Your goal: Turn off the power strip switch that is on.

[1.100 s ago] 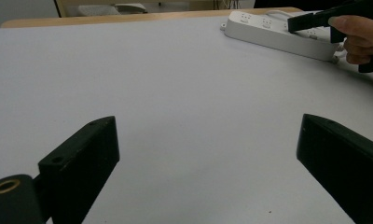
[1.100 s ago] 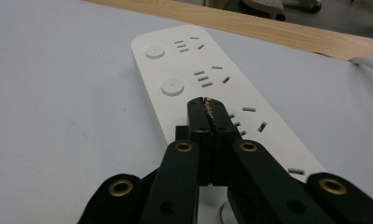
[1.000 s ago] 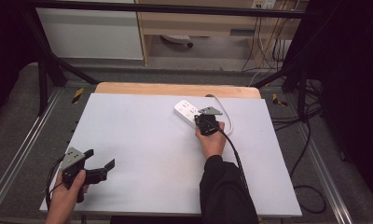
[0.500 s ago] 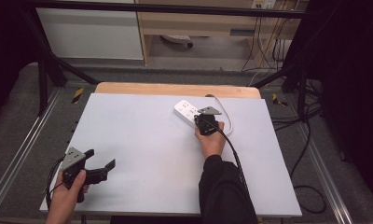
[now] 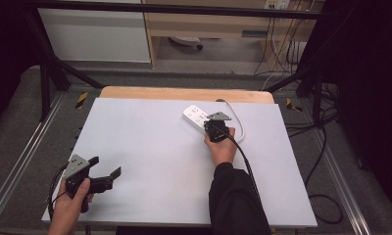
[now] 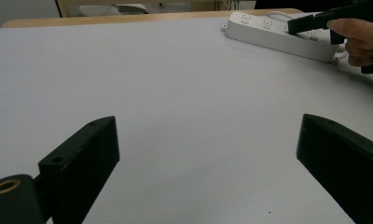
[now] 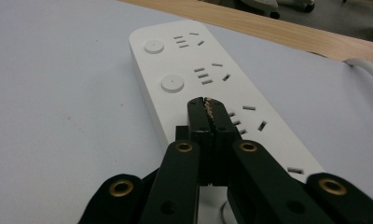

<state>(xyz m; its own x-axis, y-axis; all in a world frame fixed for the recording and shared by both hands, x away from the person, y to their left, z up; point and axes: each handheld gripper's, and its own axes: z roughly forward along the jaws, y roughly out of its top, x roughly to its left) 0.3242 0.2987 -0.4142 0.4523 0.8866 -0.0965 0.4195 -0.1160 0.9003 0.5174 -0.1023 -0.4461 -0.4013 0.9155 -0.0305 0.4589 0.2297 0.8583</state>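
No change: right claw (image 7: 208,109) (closed) unmoved.

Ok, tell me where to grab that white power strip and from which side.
Grip the power strip across its narrow width, at the free rounded end away from the cable. Come from above with open jaws, one on each long side: it lies flat on the table, so only those low side walls offer a hold. The right gripper is shut over its sockets and would probably have to open first.

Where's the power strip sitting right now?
The white power strip lies at the far middle of the grey table top in the high view, near the wooden edge, with the shut right gripper over its near end.
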